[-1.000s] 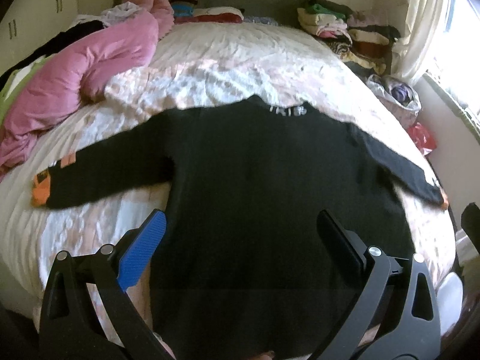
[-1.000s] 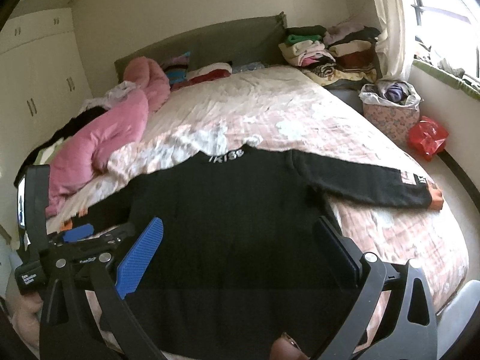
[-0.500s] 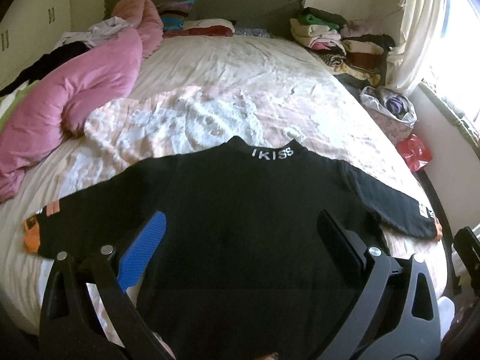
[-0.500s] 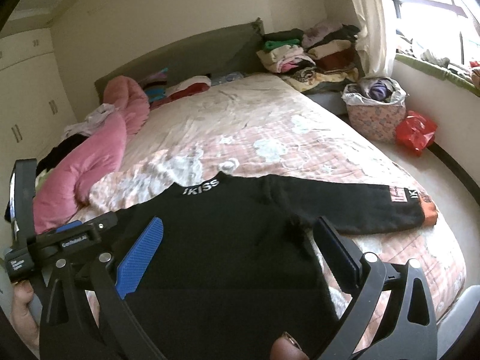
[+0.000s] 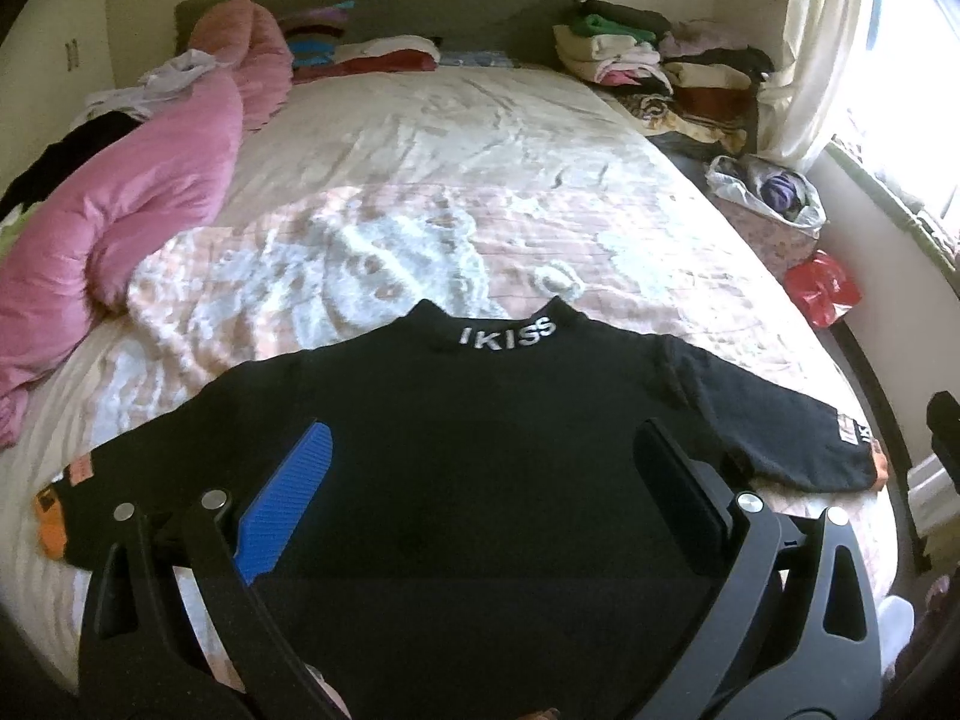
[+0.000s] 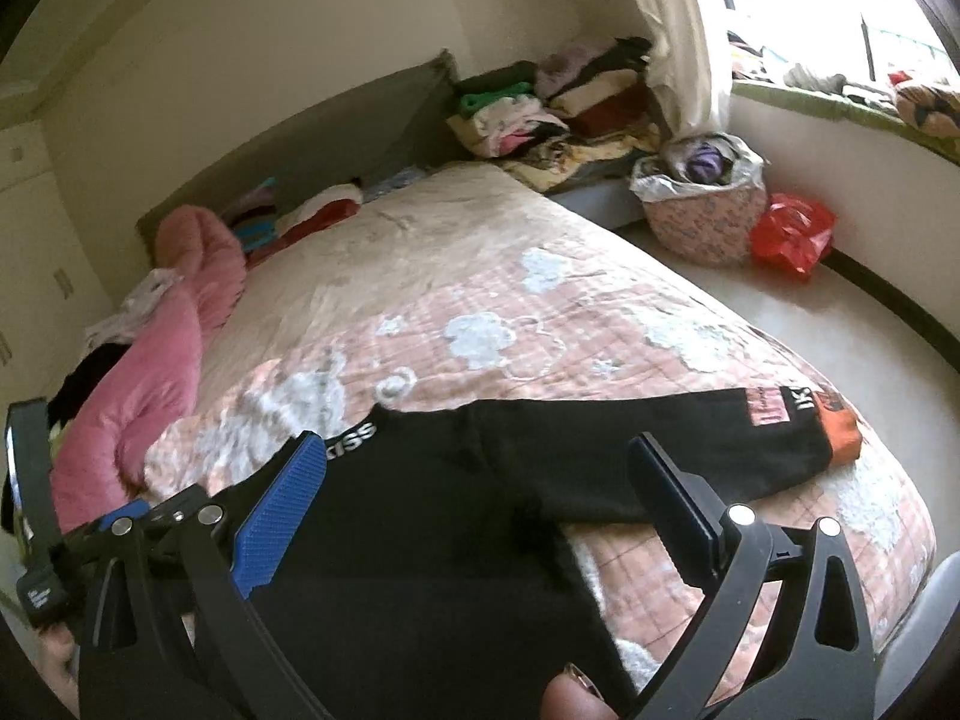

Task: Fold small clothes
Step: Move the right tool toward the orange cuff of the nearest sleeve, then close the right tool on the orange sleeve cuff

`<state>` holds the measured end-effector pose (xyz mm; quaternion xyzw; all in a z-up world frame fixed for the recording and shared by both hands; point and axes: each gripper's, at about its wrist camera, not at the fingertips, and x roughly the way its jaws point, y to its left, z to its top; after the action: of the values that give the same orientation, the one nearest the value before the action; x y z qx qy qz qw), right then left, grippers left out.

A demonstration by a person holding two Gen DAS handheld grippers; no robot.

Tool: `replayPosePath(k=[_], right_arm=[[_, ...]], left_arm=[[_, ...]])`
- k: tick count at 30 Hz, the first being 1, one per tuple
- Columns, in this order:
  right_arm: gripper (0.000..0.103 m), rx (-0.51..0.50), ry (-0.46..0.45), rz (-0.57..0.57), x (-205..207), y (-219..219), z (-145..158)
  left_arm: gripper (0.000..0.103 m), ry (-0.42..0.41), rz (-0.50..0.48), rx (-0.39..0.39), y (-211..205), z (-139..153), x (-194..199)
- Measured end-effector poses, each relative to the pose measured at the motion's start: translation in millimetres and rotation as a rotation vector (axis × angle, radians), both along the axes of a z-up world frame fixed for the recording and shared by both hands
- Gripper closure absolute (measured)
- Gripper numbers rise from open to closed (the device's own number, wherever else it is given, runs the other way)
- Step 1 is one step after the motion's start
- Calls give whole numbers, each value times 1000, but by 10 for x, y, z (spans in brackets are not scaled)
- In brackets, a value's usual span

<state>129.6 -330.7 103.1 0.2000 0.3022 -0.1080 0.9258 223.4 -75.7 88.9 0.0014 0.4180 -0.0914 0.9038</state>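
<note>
Left wrist view: black sweater (image 5: 480, 450) flat at bed (image 5: 480, 192) foot edge, sleeves spread; left gripper (image 5: 480, 510) and right gripper (image 6: 474, 510) both hover spread wide, holding nothing. Risk: pinching one fabric layer bunches the fold.

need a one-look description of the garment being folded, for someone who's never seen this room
Start at the bed with the pink-and-white quilt. At its near end a black sweater lies flat, both sleeves spread out sideways, below the two open grippers. Unlike the pink duvet on the left and the folded stacks by the headboard, it has white IKISS lettering on the collar and orange cuffs.
</note>
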Motion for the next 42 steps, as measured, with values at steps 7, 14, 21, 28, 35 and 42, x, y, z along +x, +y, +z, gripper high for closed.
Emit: replayPosePath(k=[7, 14, 21, 28, 35, 42], right_arm=[[4, -2, 50, -95, 45, -360, -208], [4, 13, 86, -194, 72, -736, -442], [4, 43, 145, -304, 63, -1138, -772], [4, 88, 222, -425, 47, -1489, -1182], [4, 159, 285, -532, -41, -1796, -1566], [4, 257, 293, -594, -49, -2062, -1819]], left_arm=[[8, 22, -37, -1, -220, -108, 118], [8, 54, -64, 15, -417, -299, 250], [8, 95, -81, 24, -569, -576, 401], [8, 137, -93, 42, -673, -855, 542], [8, 160, -95, 56, -723, -1064, 664], [8, 172, -101, 71, -740, -1201, 740]])
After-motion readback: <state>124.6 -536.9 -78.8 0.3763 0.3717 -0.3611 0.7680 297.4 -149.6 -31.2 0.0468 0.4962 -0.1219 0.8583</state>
